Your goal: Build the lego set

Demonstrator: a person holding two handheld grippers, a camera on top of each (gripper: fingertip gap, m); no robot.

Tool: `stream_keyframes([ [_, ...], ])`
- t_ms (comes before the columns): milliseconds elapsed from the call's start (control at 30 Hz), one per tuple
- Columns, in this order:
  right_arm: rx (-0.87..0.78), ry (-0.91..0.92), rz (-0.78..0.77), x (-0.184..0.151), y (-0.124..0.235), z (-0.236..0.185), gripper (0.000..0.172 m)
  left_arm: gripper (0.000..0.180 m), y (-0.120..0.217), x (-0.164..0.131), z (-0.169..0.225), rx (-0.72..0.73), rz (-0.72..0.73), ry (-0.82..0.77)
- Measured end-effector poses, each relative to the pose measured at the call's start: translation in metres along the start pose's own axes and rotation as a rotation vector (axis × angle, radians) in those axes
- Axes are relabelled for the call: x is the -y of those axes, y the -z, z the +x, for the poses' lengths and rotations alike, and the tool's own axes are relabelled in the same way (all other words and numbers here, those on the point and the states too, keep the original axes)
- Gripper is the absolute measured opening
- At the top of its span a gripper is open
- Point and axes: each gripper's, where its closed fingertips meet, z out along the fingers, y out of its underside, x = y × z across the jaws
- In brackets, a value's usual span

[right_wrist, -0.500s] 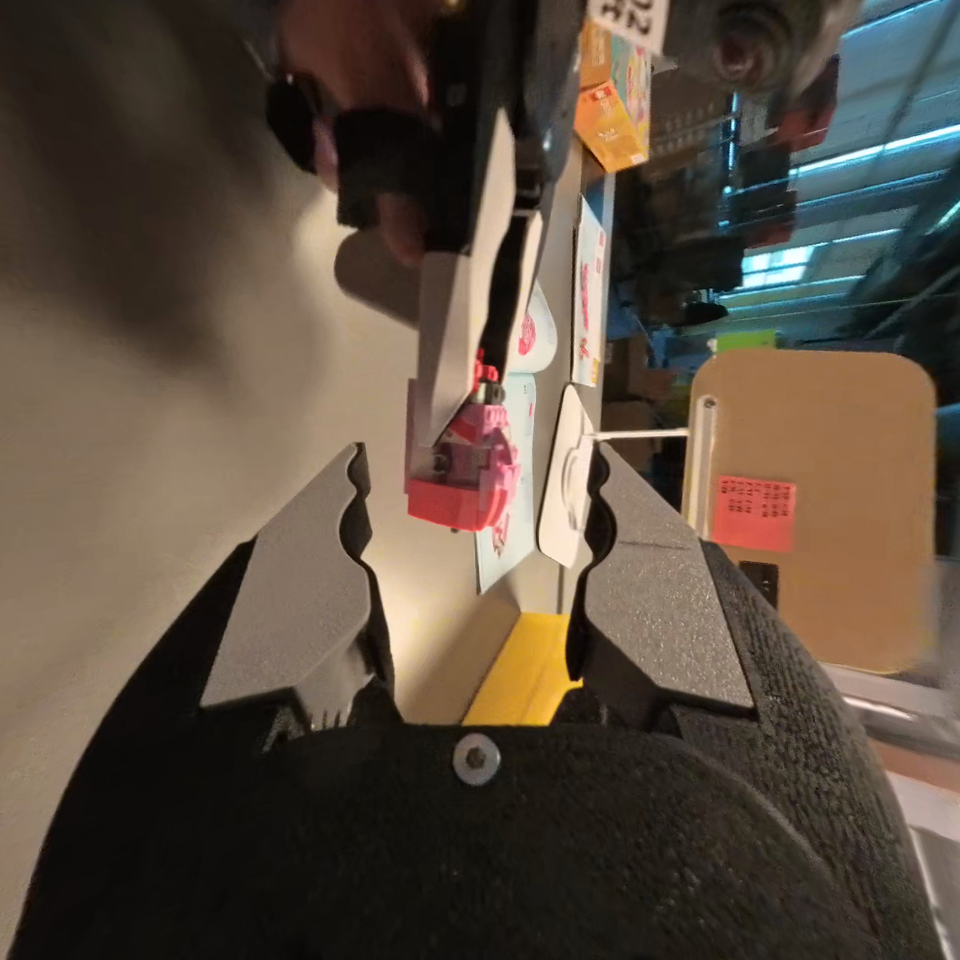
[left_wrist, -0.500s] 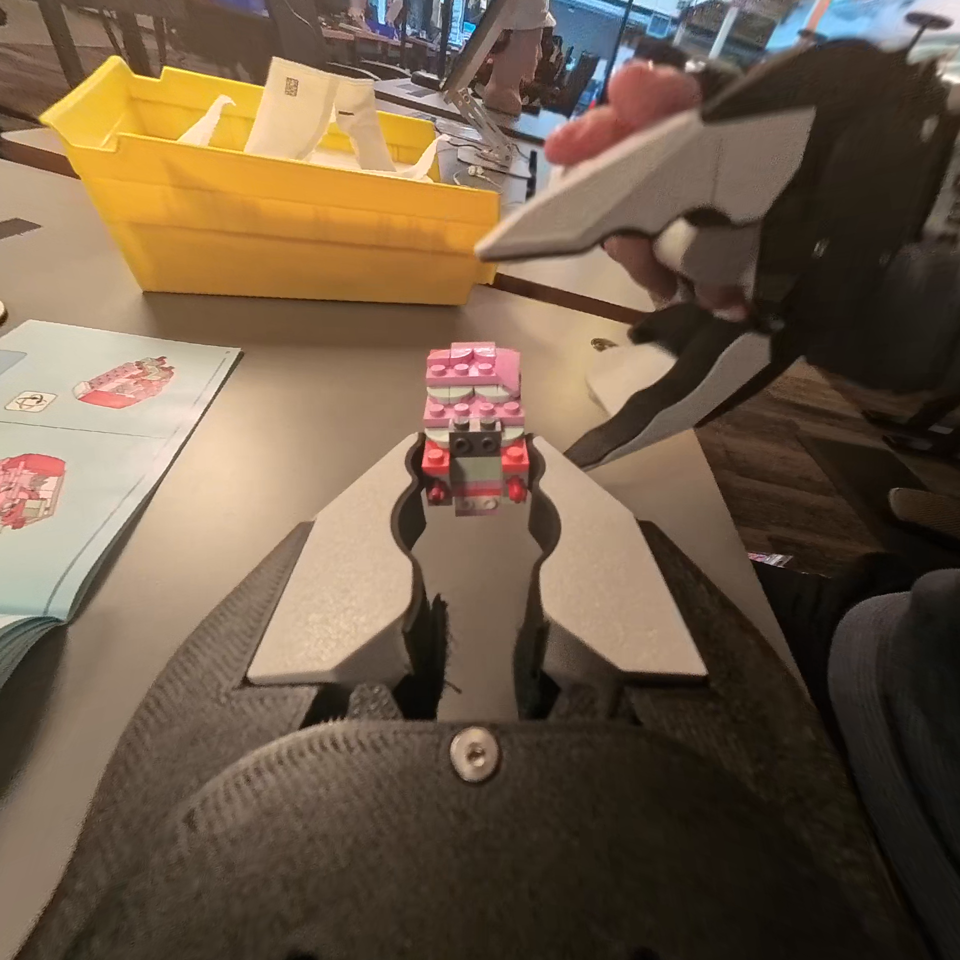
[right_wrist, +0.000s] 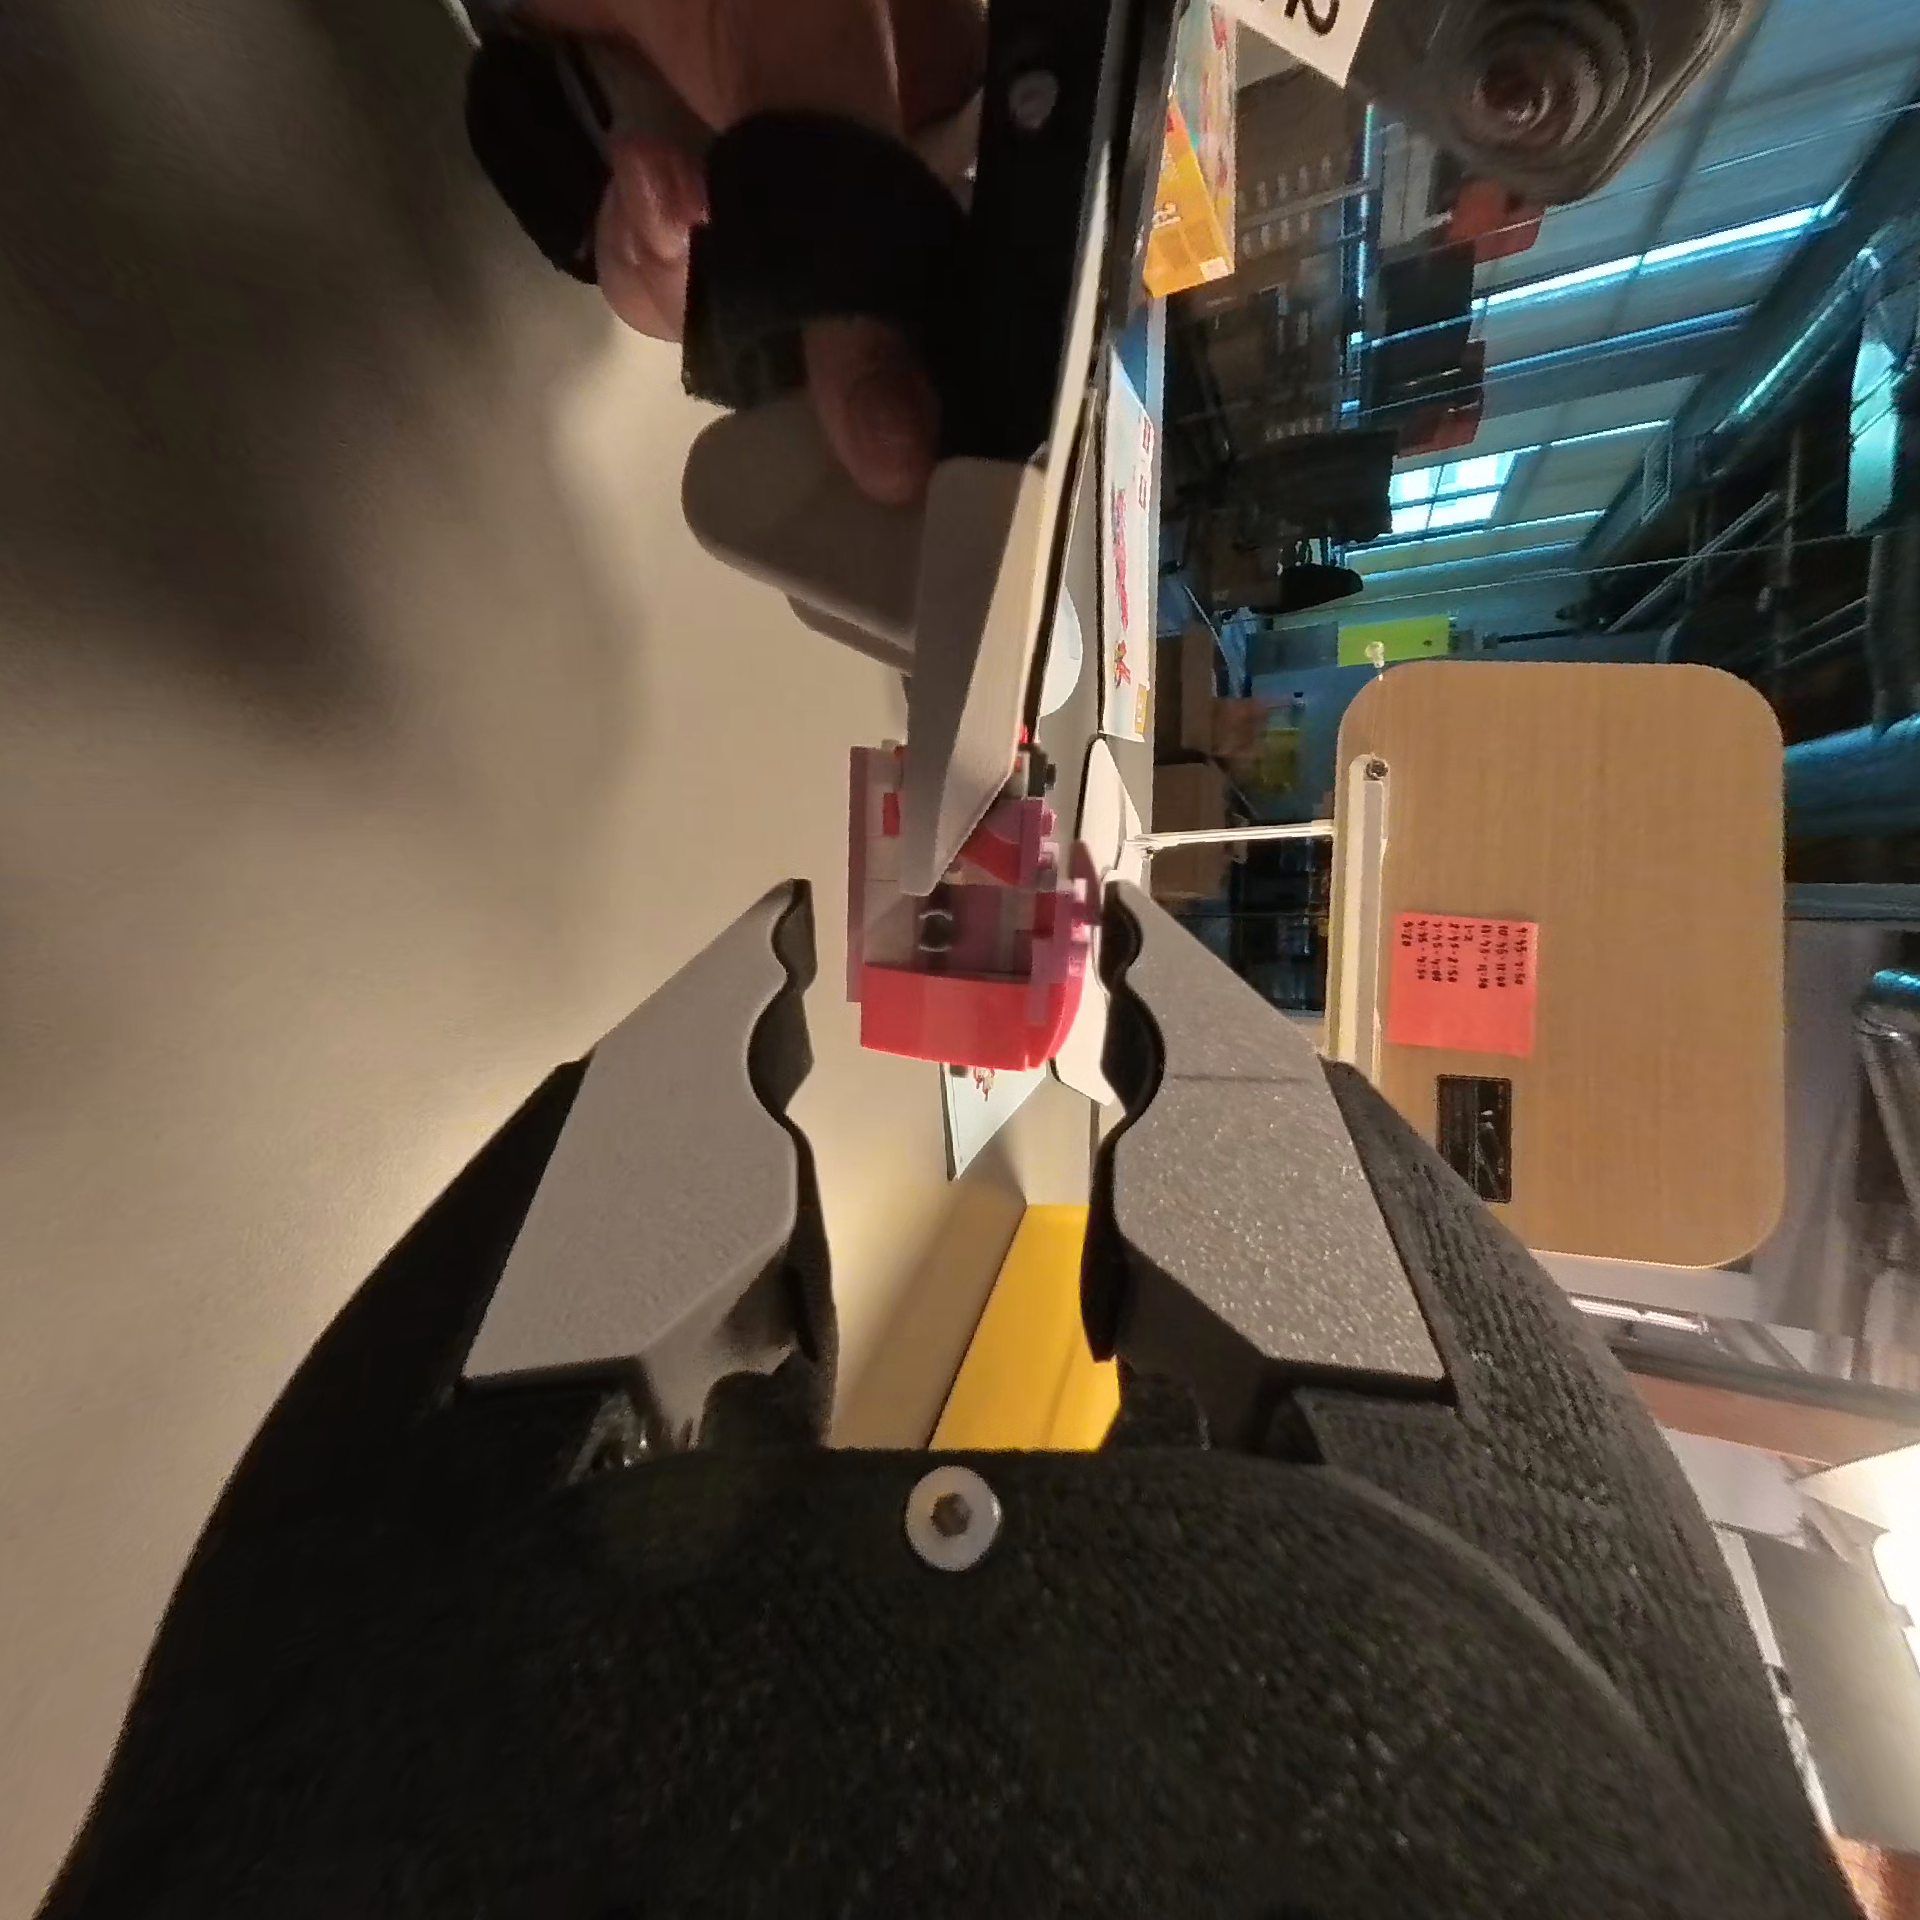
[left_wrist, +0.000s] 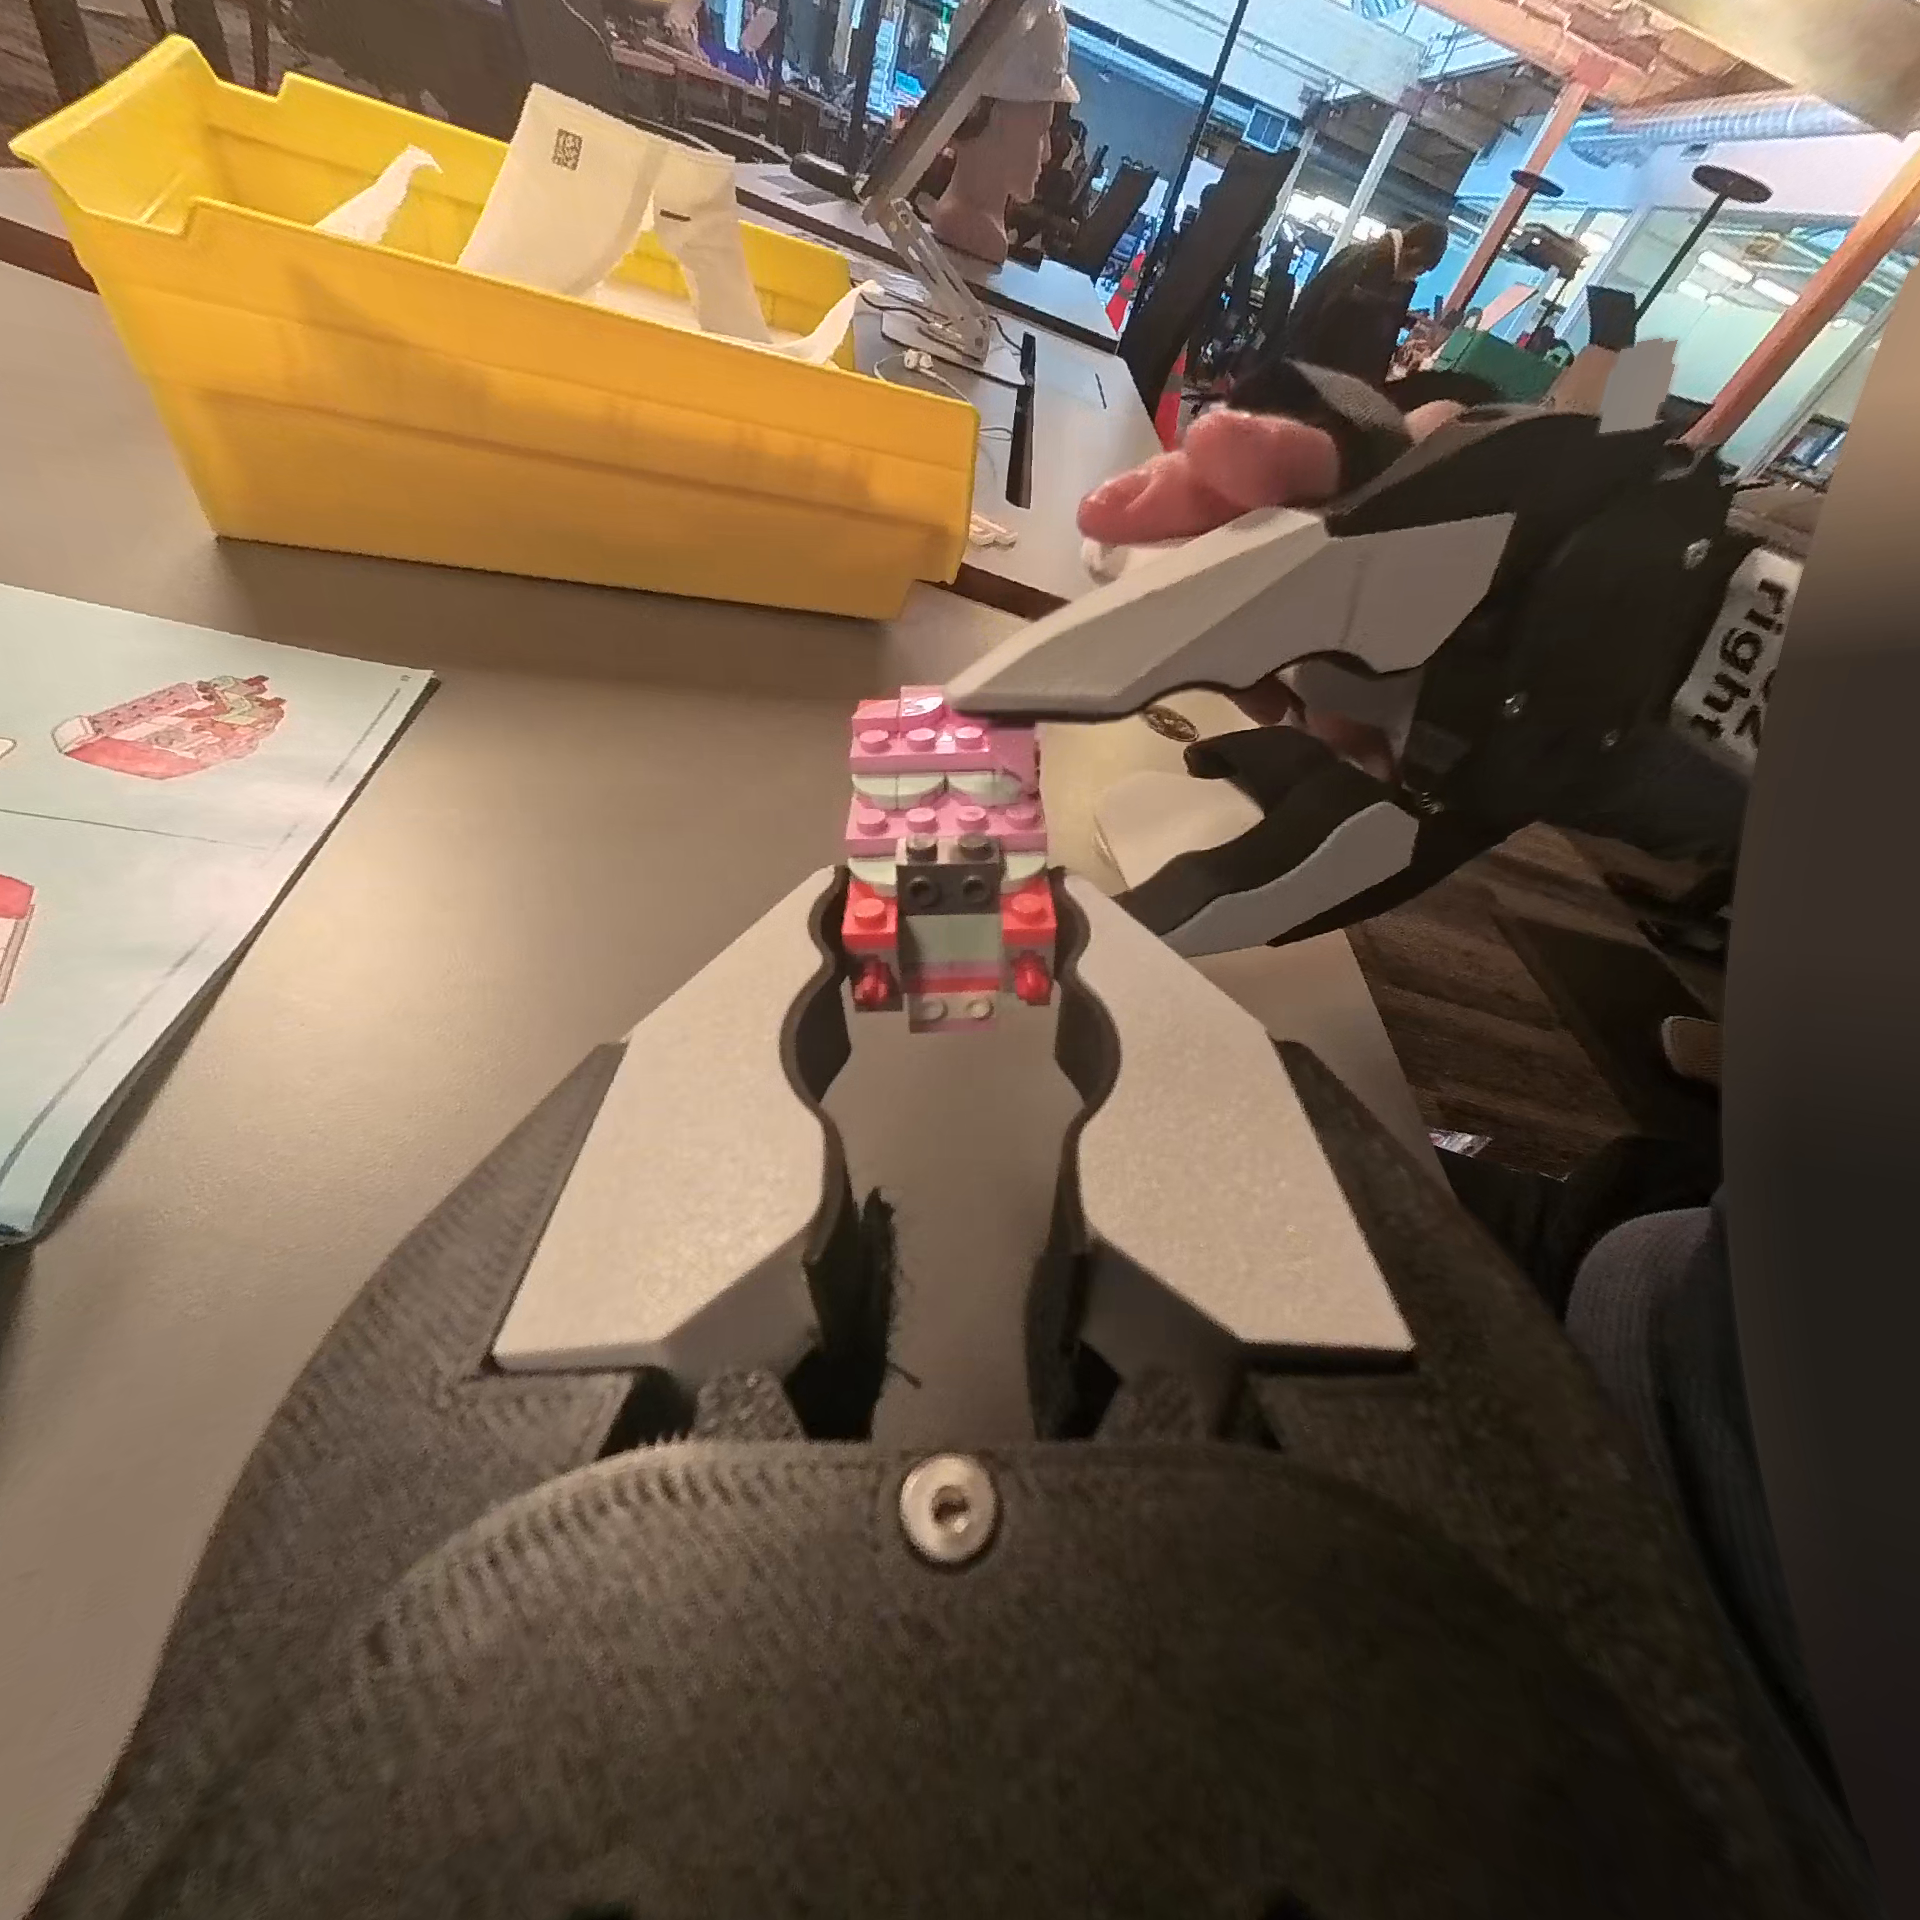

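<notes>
At frame centre, the pink brick model [left_wrist: 951, 862] is clamped at its red base by the left gripper [left_wrist: 951, 940] fingers. The right gripper [right_wrist: 956, 966], rolled sideways, is spread around the model; one finger [left_wrist: 1049, 681] is touching its top, the other apart.

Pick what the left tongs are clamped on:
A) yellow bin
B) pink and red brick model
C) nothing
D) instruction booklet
B: in the left wrist view the left tongs grip the red base of the pink and red brick model; the yellow bin and instruction booklet lie apart.
</notes>
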Motion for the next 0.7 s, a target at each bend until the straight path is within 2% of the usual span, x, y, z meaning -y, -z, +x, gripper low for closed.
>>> stream_keyframes([
  [133, -0.019, 0.007, -0.008, -0.0016, 0.0000, 0.0018, 0.048, 0.036, -0.0002, -0.0006, 0.0001, -0.004, -0.001, 0.008],
  [500, -0.015, -0.014, -0.040, -0.0030, -0.0006, 0.0014, 0.047, 0.036, -0.0013, -0.0015, -0.0008, -0.003, -0.001, 0.032],
  [700, 0.008, -0.100, -0.024, -0.0008, -0.0020, 0.0000, 0.045, 0.036, -0.0017, -0.0038, -0.0043, 0.010, -0.010, 0.058],
])
